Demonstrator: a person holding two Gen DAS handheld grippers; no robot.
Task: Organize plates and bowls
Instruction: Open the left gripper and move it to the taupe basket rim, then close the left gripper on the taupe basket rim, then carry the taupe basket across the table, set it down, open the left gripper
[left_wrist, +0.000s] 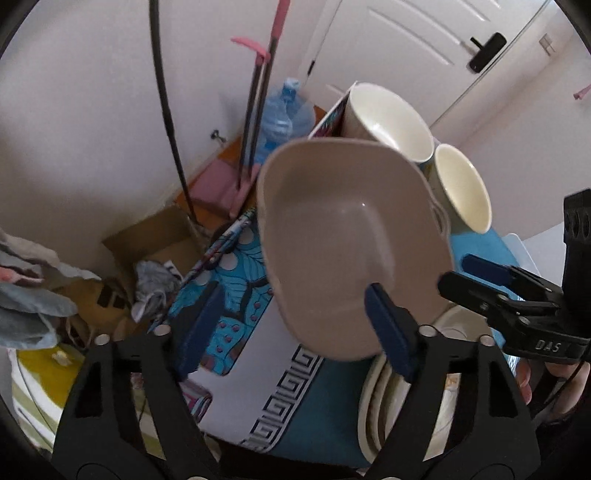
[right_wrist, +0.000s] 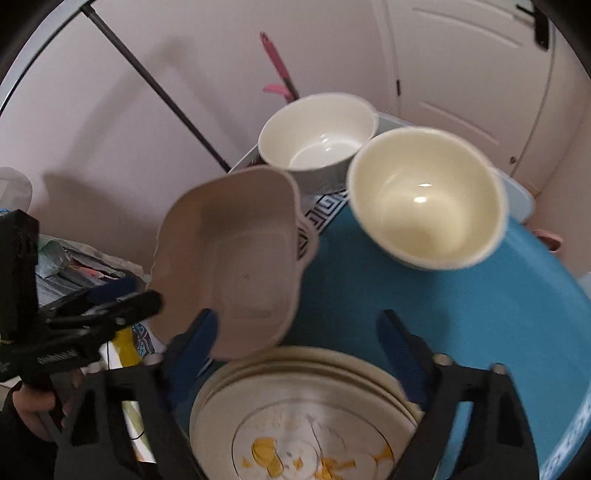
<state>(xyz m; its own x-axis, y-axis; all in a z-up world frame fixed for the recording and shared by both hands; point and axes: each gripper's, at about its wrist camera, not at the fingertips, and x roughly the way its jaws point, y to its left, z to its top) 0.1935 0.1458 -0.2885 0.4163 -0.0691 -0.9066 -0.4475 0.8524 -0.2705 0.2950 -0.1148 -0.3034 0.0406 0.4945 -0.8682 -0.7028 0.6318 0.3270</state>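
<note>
**Q:** What is nearest, and how do the tools stand?

**A:** Right tool (right_wrist: 295, 314): jaws wide apart, nothing between them, poised over the stack (right_wrist: 332, 365) of plates. Left tool (left_wrist: 291, 295): jaws equally wide, just left of the stack. The dish (right_wrist: 236, 251), beige and square, stands steeply tilted at the stack's far-left rim, its hollow facing the tools.

**Q:** What could go wrong?

**A:** Neither tool shows a firm pinch on the dish. If it is only propped on a finger, it may slide off. It could then strike the stack and chip a plate, or tip away from the stack over the edge of the desk (right_wrist: 461, 314). A quick sweep beyond the stack could also knock the cream bowl (right_wrist: 424, 199) or, farther off, the white bowl (right_wrist: 317, 140). The white bowl appears to sit close to the desk's far edge.

**Q:** What cannot be read?

**A:** Each tool has one finger crossing the dish's lower rim, which hides any point of contact. Whether that rim rests on the stack, on a finger, or on nothing cannot be told. The stack's near side is cut off by the frame, and its plates cannot be counted surely. Yellow marks on the top plate may be pattern or residue. The dish and the bowls beyond the stack are blurred. What the white bowl stands on is hidden behind the dish.
</note>
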